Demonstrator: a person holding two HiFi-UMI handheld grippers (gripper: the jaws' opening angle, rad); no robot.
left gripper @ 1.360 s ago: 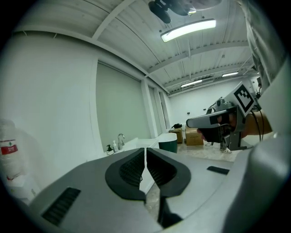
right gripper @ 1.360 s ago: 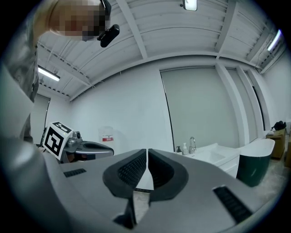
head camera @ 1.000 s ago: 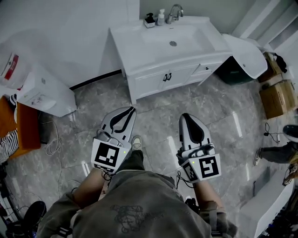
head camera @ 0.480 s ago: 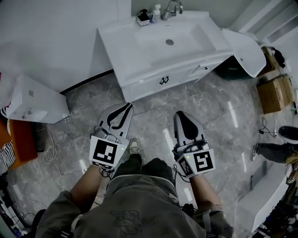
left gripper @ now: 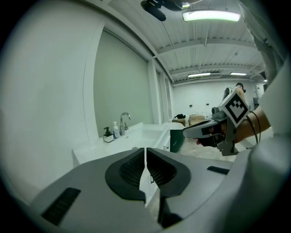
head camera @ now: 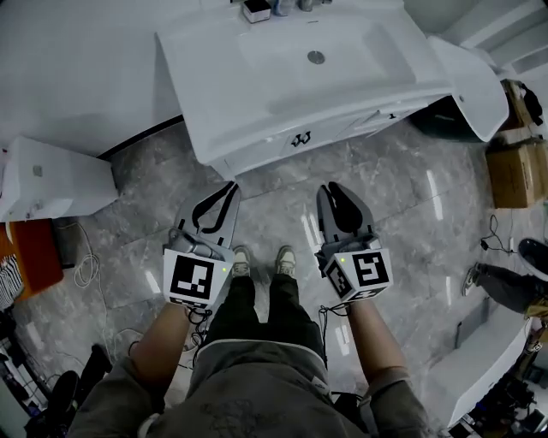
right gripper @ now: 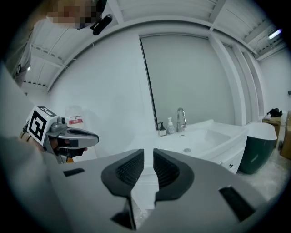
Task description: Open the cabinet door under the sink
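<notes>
The white vanity with its sink fills the top of the head view. Below the basin the cabinet doors are closed, with a pair of dark handles at their meeting edge. My left gripper and right gripper hover over the marble floor, well short of the doors, both pointing at the vanity. Each holds nothing. In the left gripper view the jaws meet at a thin slit, with the vanity ahead. The right gripper shows a narrow slit, with the handles far right.
A white box stands on the floor at left, with cables beside it. A white tub with a dark green outside sits right of the vanity, cardboard boxes beyond it. Soap bottles stand by the faucet. Another person's legs show far right.
The vanity has come closer and lower in the head view as the person stepped toward it. Both grippers stay side by side out front, jaws unchanged.
</notes>
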